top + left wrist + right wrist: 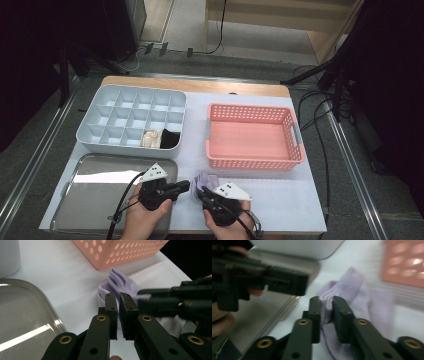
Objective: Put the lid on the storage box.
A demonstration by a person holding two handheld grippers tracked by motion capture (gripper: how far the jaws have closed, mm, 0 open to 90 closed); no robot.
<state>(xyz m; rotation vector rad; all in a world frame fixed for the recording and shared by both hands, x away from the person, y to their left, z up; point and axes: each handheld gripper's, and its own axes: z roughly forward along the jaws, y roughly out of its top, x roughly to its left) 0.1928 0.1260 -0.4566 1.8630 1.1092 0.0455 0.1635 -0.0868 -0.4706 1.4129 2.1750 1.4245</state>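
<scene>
A lavender sock [206, 178] lies crumpled on the white table, just in front of the pink basket. My right gripper [201, 192] reaches it from the near side. In the right gripper view its jaws [326, 300] are pinched on a bunched fold of the sock [359, 297]. My left gripper [187, 186] comes in from the left over the tray's corner, and its tips touch the sock's edge. In the left gripper view the jaws [118, 296] stand almost together at the near edge of the sock [120, 282]. Whether fabric is nipped between them I cannot tell.
A grey divided organizer [125, 150] stands at the back left, with a beige roll [151, 138] and a black roll [170, 138] in two front compartments. The pink basket [255, 162] sits at the back right. A metal tray [95, 200] lies at the front left under my left hand.
</scene>
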